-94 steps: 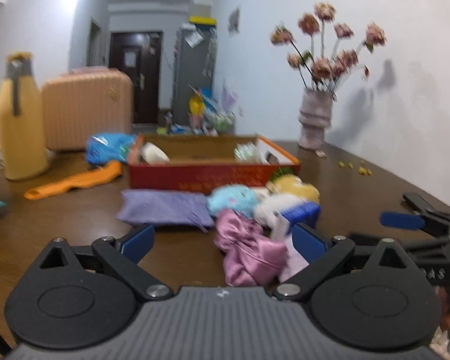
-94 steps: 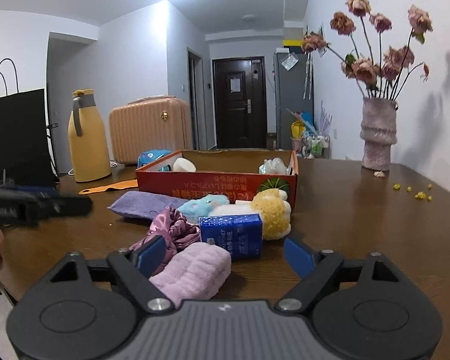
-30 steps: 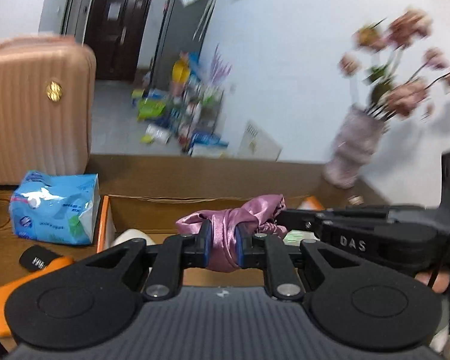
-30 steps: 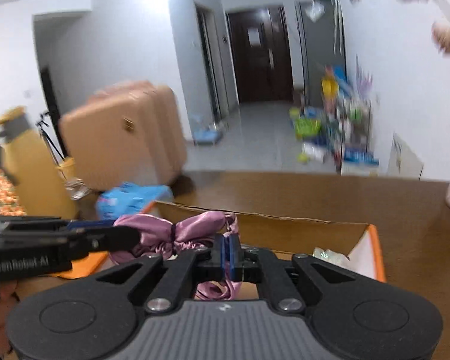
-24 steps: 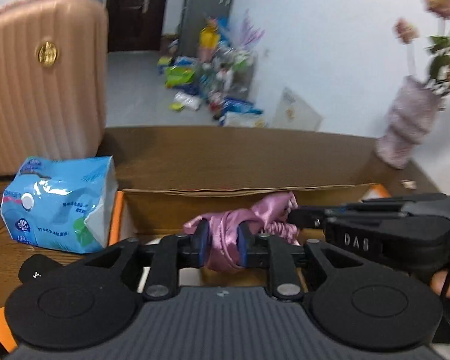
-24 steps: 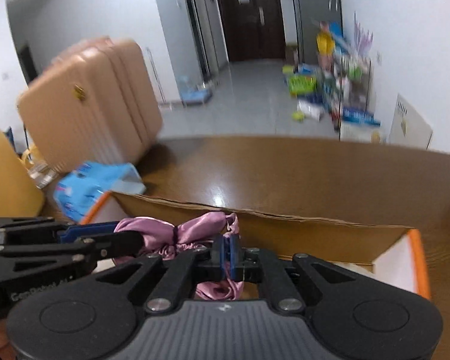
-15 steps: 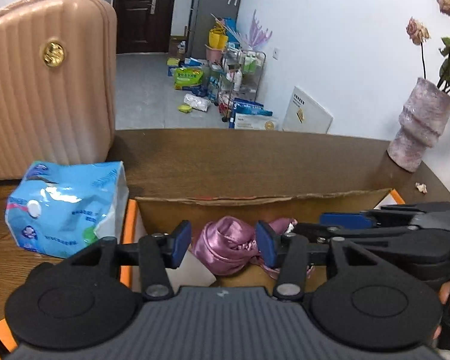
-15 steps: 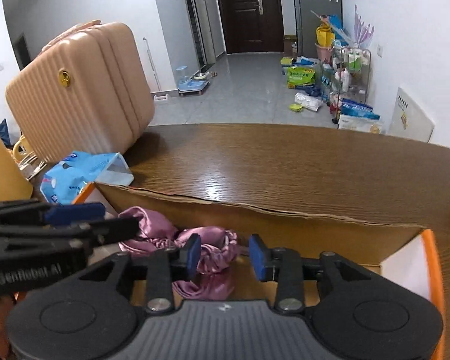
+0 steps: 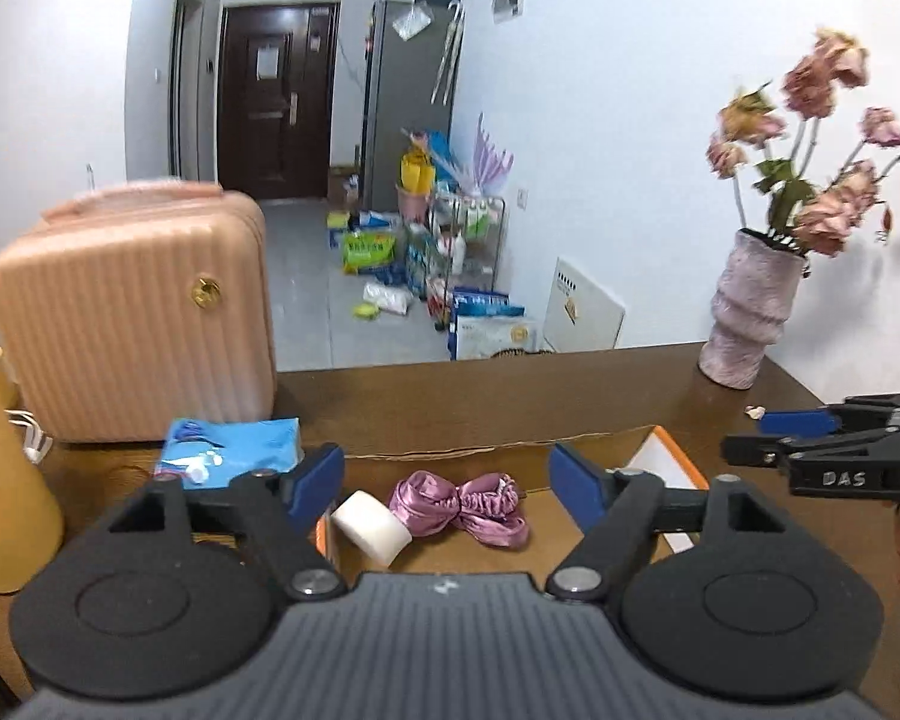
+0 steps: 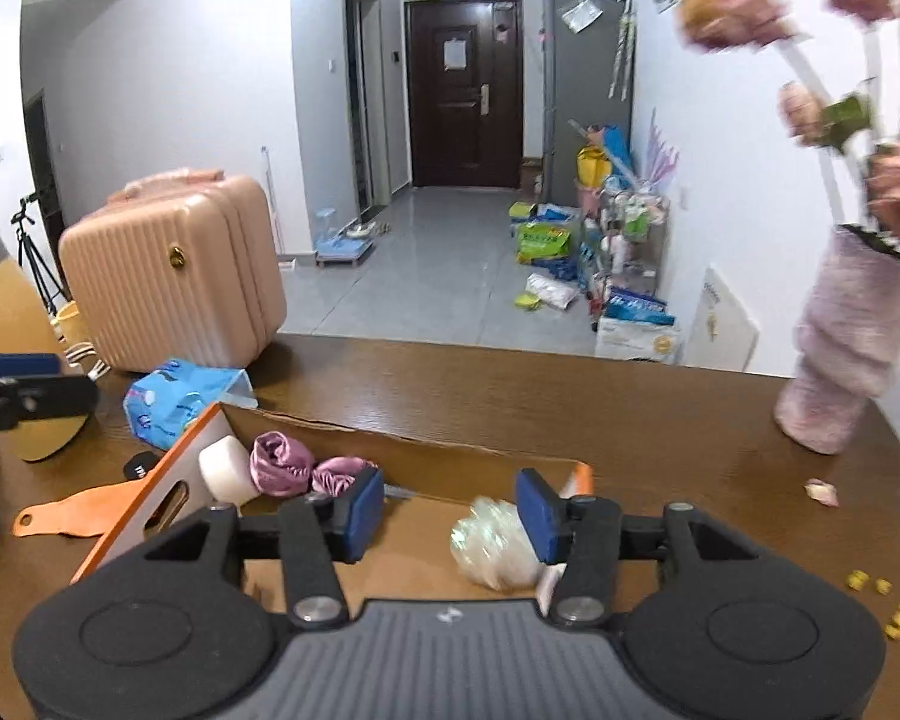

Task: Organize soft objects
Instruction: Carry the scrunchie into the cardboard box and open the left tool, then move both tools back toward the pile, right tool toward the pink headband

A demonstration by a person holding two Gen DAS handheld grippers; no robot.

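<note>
Now the pink satin scrunchie lies loose on the floor of the cardboard box, free of both tools, with a white foam roll just beside it toward the box's left end wall. In the left wrist view the left gripper hangs above the box with its blue pads spread wide; its jaws have just been opening, and nothing sits between them, the scrunchie lying apart from them on the box floor beyond. The right gripper likewise has just been opening its jaws, which stand apart with no cloth pinched between them; in the right wrist view the scrunchie shows past its left fingertip, near the box's left end, and a crumpled clear plastic wrap lies on the box floor under the right pad. Whether that pad touches the wrap cannot be told. The right tool also shows at the right edge of the left wrist view, above the box's right end. Outside the box, against its left end, sits a blue tissue pack, and an orange shoehorn lies on the wooden table on the same side. Behind the tissue pack stands a pink suitcase. Well to the right of the box a vase of dried roses stands on the table.
</note>
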